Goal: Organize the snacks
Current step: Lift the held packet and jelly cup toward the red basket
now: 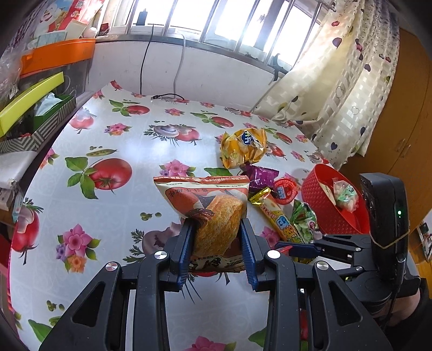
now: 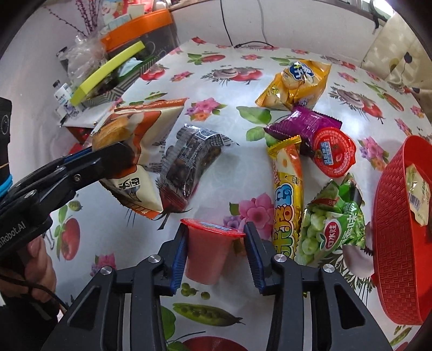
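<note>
Left wrist: left gripper (image 1: 217,237) tilted down, fingers clamping cracker bag (image 1: 213,213); right gripper (image 2: 216,245) steeper, fingers straddling jelly cup (image 2: 208,251)

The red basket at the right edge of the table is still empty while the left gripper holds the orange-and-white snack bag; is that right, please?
Not quite: the red basket already holds a small snack packet, as the left wrist view shows. The left gripper does hold the orange-and-white snack bag.

We see bright barred window (image 1: 216,24) at far wall, patterned curtain (image 1: 345,89) right, wood cabinet (image 1: 410,121) far right, floral tablecloth (image 1: 108,140).
</note>
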`<move>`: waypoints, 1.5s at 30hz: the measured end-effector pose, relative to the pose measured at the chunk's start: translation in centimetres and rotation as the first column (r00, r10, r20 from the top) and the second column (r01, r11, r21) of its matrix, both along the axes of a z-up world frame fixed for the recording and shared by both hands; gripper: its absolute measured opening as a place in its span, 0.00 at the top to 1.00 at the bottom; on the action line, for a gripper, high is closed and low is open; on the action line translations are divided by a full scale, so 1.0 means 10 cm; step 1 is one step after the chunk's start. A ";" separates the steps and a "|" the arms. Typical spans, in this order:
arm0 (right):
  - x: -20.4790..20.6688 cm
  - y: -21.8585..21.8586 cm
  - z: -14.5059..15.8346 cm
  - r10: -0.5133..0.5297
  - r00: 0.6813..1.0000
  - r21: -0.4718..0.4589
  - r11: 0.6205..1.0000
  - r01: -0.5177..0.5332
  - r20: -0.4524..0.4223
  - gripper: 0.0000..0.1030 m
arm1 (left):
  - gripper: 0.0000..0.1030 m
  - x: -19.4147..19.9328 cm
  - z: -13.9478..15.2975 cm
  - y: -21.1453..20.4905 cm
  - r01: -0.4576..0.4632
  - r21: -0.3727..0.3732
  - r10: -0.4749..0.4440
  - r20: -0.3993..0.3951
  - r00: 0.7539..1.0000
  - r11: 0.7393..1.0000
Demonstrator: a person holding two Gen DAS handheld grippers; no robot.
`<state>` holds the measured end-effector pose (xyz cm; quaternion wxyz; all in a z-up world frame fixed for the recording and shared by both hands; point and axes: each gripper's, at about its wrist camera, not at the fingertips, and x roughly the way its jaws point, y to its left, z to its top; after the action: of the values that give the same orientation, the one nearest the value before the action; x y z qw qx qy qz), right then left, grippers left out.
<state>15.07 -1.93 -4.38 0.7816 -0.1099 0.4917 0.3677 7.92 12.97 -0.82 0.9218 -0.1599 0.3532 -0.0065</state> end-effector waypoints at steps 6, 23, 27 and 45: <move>-0.04 -0.06 0.04 -0.011 1.000 0.021 1.000 0.010 0.019 0.64 | 0.66 -0.02 0.01 -0.02 0.004 0.001 -0.004 -0.001 1.000 1.000; -0.35 -0.40 0.56 -0.063 0.989 0.112 0.993 0.048 0.136 0.64 | 0.66 -0.21 0.26 -0.35 0.047 0.021 -0.048 0.044 0.998 0.999; -0.43 -0.50 0.67 -0.079 0.984 0.127 0.990 0.058 0.162 0.64 | 0.66 -0.25 0.34 -0.42 0.057 0.026 -0.058 0.059 0.997 0.998; -0.51 -0.93 0.92 -0.137 0.968 0.192 0.977 0.096 0.212 0.64 | 0.66 -0.18 0.53 -0.83 0.116 0.063 -0.120 0.067 0.990 0.991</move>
<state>9.93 -11.22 4.83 0.8591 -0.0503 0.3709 0.3492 6.08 4.71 4.46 0.9359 -0.1113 0.3293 -0.0564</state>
